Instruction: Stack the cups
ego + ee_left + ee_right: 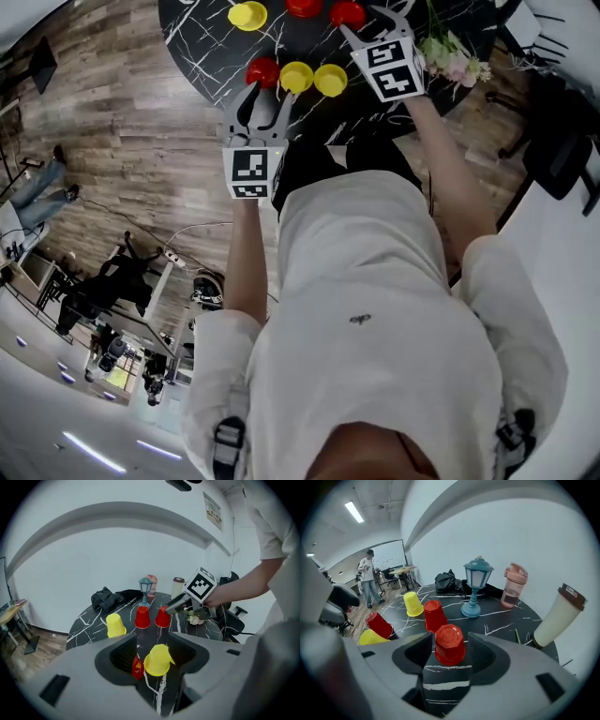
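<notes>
Squarely mouth-down red cup (450, 644), axis upright

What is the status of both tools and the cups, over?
Left tool open, yellow cup ahead of its jaws, not gripped. Right tool open, upside-down red cup between its jaws, not gripped. Nothing stacked yet. Lamp beyond it, not blocking.

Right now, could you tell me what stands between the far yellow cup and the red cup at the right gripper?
A second upside-down red cup stands between them; the right gripper view shows it.
</notes>
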A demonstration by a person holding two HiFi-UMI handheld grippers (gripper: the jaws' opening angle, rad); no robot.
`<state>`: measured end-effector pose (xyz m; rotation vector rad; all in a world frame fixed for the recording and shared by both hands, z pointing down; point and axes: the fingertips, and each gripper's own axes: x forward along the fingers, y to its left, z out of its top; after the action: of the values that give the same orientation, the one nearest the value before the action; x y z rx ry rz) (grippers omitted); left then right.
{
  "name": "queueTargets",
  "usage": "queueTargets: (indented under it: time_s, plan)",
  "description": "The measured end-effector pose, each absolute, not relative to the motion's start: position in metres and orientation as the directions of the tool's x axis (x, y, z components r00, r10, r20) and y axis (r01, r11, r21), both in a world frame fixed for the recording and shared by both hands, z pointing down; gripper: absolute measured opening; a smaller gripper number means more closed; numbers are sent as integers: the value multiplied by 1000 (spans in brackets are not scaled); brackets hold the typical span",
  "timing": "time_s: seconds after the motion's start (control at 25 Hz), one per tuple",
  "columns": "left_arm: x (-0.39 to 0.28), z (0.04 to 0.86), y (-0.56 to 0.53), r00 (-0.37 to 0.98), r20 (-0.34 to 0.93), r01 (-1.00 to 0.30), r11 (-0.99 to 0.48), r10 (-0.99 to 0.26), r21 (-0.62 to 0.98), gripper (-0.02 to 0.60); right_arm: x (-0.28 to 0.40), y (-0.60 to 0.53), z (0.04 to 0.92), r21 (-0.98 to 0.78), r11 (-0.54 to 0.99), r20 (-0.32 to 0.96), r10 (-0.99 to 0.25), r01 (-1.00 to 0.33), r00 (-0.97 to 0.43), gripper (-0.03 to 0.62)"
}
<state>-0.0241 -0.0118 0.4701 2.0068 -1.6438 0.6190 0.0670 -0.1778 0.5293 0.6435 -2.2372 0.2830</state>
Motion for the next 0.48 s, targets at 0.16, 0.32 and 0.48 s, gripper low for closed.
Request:
queueTargets:
  time_s: [0.16,0.32,0.48]
  plan:
    - [-19,468,-8,156,619,-987,-145,-770,68,209,63,-178,537,1,871,744,-329,-491,-582,242]
    - [-20,465,-4,120,621,-992,-110,-774,55,207,61,-178,544,2,887,749,-308,-462,-587,233]
    - [-21,462,0,90,624,-996,-80,-776,44,206,60,-179,547,3,898,748,-294,-440,-595,215]
